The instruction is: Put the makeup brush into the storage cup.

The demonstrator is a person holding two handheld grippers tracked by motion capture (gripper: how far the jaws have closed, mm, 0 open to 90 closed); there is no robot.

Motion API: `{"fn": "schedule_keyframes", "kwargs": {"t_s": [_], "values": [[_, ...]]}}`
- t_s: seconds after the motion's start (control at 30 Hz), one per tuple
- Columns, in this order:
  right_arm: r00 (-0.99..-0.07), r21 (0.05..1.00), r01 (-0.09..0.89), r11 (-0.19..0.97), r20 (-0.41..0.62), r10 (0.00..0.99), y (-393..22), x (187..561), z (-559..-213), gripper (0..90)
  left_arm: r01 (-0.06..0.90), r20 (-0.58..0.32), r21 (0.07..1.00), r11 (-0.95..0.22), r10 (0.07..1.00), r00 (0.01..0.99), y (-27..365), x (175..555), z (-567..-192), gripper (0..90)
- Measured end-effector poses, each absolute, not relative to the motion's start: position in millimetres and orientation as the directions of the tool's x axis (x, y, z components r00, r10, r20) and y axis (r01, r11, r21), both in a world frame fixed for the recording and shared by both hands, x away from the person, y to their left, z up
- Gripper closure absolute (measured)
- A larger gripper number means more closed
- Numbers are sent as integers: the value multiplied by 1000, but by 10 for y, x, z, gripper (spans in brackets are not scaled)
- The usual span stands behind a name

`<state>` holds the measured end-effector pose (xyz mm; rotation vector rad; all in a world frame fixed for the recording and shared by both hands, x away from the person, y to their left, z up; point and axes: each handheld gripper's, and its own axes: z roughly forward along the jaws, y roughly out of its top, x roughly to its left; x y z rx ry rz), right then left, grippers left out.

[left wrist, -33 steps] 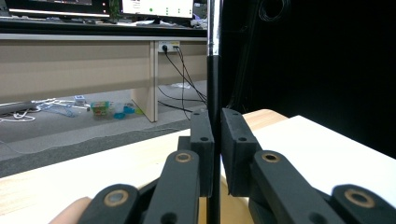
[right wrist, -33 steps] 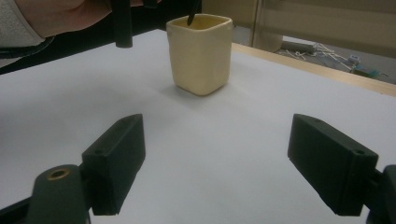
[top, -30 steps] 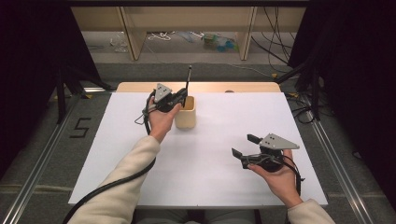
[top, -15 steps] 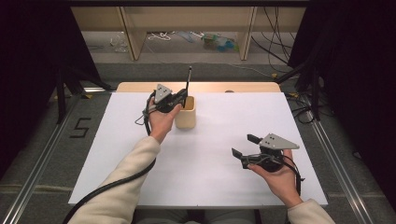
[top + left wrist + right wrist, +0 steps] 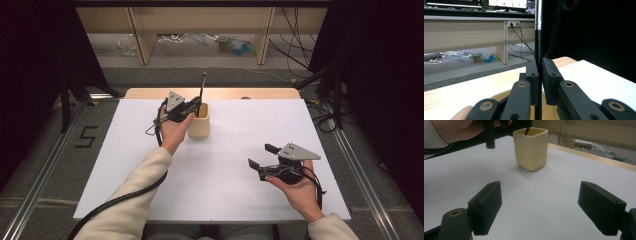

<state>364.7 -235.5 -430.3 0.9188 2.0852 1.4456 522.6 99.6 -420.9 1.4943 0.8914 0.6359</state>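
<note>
the left gripper [image 5: 192,107] sits over the cream cup [image 5: 199,121] near the far edge of the white table [image 5: 225,165], its jaws clamped on a thin black rod [image 5: 202,89] that stands upright with its lower end down inside the cup. the rod's top part is silvery. the right gripper [image 5: 261,156] rests in the person's hand near the front right of the table, well apart from the cup, jaws wide apart with nothing between them.

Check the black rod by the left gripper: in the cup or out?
In. The black rod stands upright with its lower end inside the cream cup, clamped by the left gripper.
</note>
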Motion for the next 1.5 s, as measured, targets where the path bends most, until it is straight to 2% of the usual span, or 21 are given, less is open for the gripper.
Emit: {"fn": "schedule_keyframes", "kwargs": {"t_s": [1.37,1.5], "values": [[-685,934,268,235,14,728,-2350,3649,-4304,202,171,-107,985,15,832,545,1013,5219,-4256,836],[-685,928,292,232,34,728,-2347,3638,-4301,202,172,-108,985,15,831,546,1019,5229,-4246,836]]}}
